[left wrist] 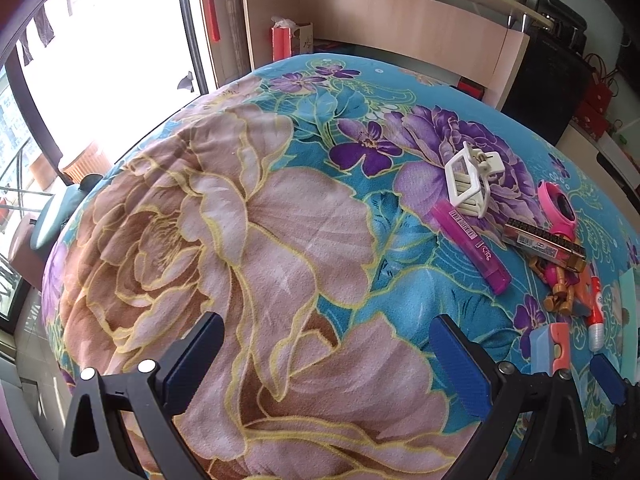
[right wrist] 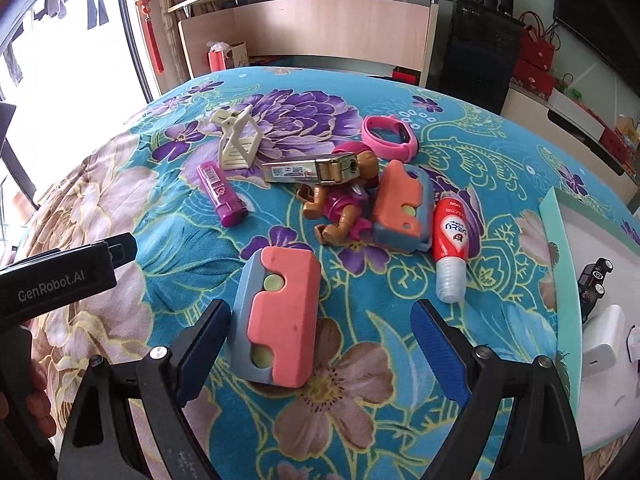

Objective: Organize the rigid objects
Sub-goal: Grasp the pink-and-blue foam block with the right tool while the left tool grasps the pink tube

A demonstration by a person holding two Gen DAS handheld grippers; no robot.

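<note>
toy block: pink-and-blue block [right wrist: 276,316] lies on the bed's flowered blanket [right wrist: 400,280], between the right tool's fingers; left finger just beside it, right finger apart
right tool [right wrist: 320,344]: released, jaws wide
left tool [left wrist: 326,364]: released, over bare blanket
pile beyond: second block [right wrist: 400,204], toy figure [right wrist: 340,204], red tube [right wrist: 452,236], lighter [right wrist: 222,194], hair clip [right wrist: 238,142], pink band [right wrist: 390,136]
right edge: tray [right wrist: 560,216]

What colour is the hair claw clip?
The hair claw clip is white to cream, clearest in the left wrist view.
</note>
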